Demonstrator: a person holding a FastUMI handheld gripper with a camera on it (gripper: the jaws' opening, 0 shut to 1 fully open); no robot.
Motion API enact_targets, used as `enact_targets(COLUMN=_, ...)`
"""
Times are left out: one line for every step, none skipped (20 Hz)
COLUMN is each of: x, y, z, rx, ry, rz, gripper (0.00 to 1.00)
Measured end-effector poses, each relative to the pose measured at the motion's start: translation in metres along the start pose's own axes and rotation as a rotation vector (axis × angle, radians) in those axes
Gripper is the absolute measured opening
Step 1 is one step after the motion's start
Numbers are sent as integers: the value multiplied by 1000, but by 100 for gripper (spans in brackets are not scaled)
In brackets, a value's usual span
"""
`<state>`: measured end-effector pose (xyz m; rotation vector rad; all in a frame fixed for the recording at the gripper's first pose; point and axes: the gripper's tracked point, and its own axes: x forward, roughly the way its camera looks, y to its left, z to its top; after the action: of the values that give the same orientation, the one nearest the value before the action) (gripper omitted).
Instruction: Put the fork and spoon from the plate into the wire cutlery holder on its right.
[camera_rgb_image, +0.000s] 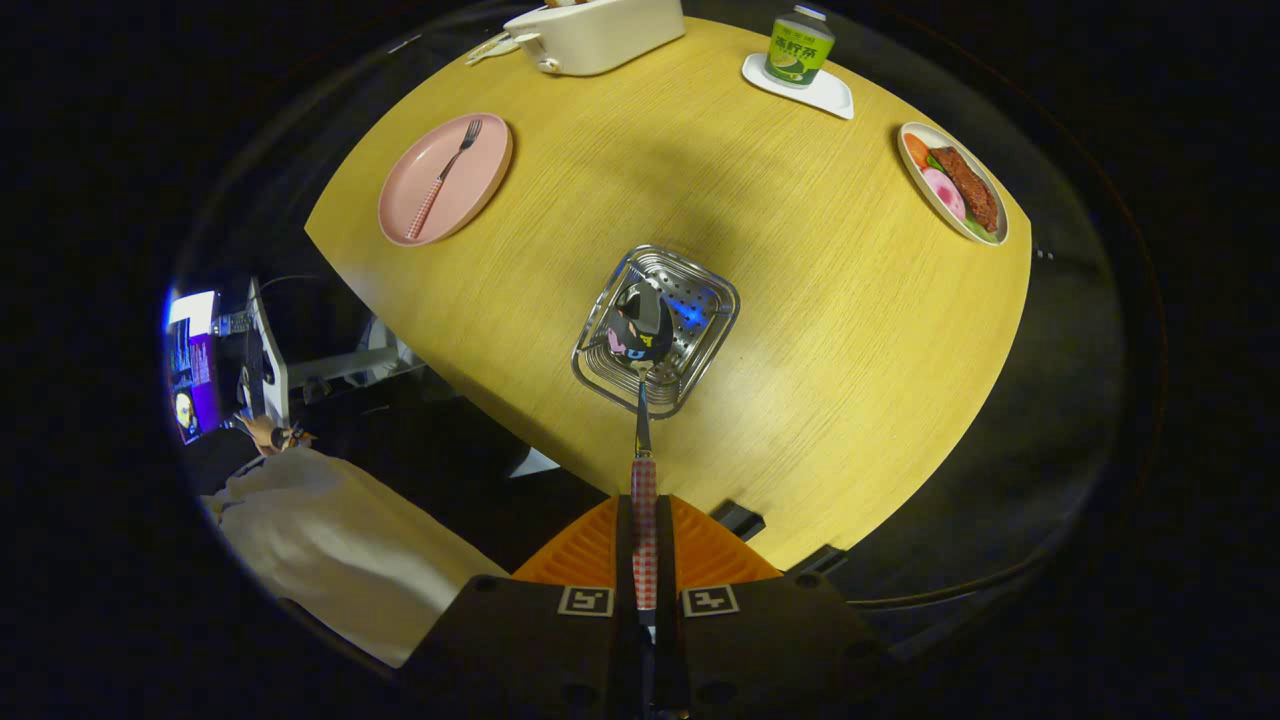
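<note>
My fingers (645, 540) pinch the spoon (642, 400) by its checked handle, bowl hanging over, perhaps just inside, the wire holder (700, 345) mid-frame. Next: lower and release. The fork (443, 178) waits on the pink plate (478, 195), upper left.

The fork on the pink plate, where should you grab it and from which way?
Probably by its checked handle. The fork lies flat on the plate, tines toward the far rim, handle toward the near rim. Come from above, fingers across the handle. First the hand-held gripper, shut on the spoon, must drop it.
</note>
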<state>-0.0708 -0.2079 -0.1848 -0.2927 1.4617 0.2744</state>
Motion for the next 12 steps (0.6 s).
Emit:
enact_targets(x=4, y=0, z=3, rx=-3, ry=17, rz=7, gripper=10)
enact_targets(x=6, y=0, z=8, rx=-2, ry=33, rz=15, gripper=10)
enact_targets(x=10, y=-2, z=11, rx=-5, ry=50, rz=16, gripper=10)
enact_targets(x=13, y=-5, z=14, rx=-11, ry=72, rz=15, gripper=10)
enact_targets(x=16, y=-7, z=15, rx=-18, ry=94, rz=13, gripper=10)
enact_targets(x=19, y=-11, z=19, rx=-17, ry=112, rz=6, gripper=10)
enact_targets(x=21, y=-11, z=22, rx=-10, ry=128, rz=8, gripper=10)
enact_targets(x=23, y=-11, z=23, rx=-4, ry=146, rz=17, gripper=10)
enact_targets(x=26, y=-11, z=25, rx=3, ry=162, rz=23, gripper=10)
enact_targets(x=28, y=-11, z=25, rx=3, ry=185, rz=27, gripper=10)
enact_targets(x=29, y=-12, z=25, rx=0, ry=209, rz=29, gripper=11)
enact_targets(x=30, y=-13, z=27, rx=0, ry=221, rz=27, gripper=11)
